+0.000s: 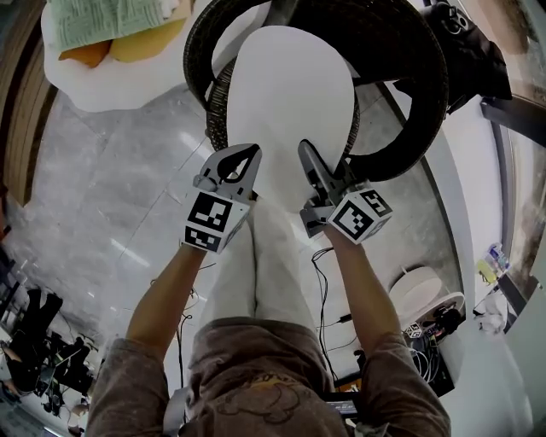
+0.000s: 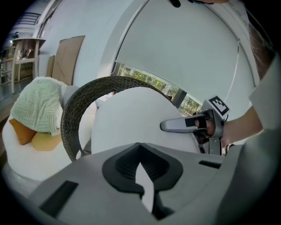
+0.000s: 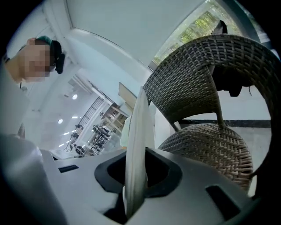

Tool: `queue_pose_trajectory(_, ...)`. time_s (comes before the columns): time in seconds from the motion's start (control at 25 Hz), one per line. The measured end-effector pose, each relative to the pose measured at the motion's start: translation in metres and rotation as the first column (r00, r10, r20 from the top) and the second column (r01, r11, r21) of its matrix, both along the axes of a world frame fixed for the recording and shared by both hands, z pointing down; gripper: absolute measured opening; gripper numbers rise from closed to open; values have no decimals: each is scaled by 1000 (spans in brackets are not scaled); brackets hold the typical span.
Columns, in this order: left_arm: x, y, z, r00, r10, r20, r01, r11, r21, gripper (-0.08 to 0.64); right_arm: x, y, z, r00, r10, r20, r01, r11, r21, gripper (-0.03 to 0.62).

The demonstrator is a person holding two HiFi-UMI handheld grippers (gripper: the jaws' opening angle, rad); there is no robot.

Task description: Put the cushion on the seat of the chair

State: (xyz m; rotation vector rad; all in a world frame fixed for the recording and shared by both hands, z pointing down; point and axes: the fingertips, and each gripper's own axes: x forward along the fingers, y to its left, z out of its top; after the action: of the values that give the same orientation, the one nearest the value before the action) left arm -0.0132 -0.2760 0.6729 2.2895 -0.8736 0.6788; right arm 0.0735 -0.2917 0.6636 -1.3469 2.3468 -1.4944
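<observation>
A white oval cushion (image 1: 290, 94) hangs on edge over the round dark wicker chair (image 1: 414, 102), with both grippers gripping its near rim. My left gripper (image 1: 237, 164) is shut on the cushion's left edge, a white strip pinched between its jaws (image 2: 144, 182). My right gripper (image 1: 314, 171) is shut on the right edge, where the cushion (image 3: 138, 132) stands thin and upright in the jaws. The chair's woven seat (image 3: 210, 147) lies just beyond and below, under its curved backrest (image 3: 197, 70). From the left gripper view, the cushion face (image 2: 127, 123) covers the chair, and the right gripper (image 2: 178, 125) shows.
A white round pouf (image 1: 119, 85) with a green knitted blanket (image 1: 102, 21) and orange pillows sits at the far left. A black bag (image 1: 473, 51) lies at the far right. A white round object (image 1: 422, 294) and cables (image 1: 328, 290) rest on the grey marble floor.
</observation>
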Motion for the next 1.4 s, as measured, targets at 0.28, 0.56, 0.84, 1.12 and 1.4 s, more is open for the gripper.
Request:
queue_pose_trajectory(0.28,-1,6,6,1000,0,9,0,1000,-20,5,-13,6,11,1000,-24,5,24,1000,-13,67)
queue_pose_trajectory(0.56,-2,5,19,1000,-12,20,13,999,-35,5,10,-2,45,998,12,-62,-16,998,-60,67)
queue_pose_trajectory(0.84,3,11,27,1000,-20,10,21,998,-55,5,31,-1,80,987,28,-157,-47,992,-118,68)
queue_pose_trajectory(1.12,4,17,34,1000,-7,23,9,998,-65,5,44,0,112,972,8,-235,-45,987,-156,75)
queue_pose_trajectory(1.4,10,24,46,1000,7,29,-4,997,-81,5,53,2,142,952,-26,-304,-34,981,-192,95)
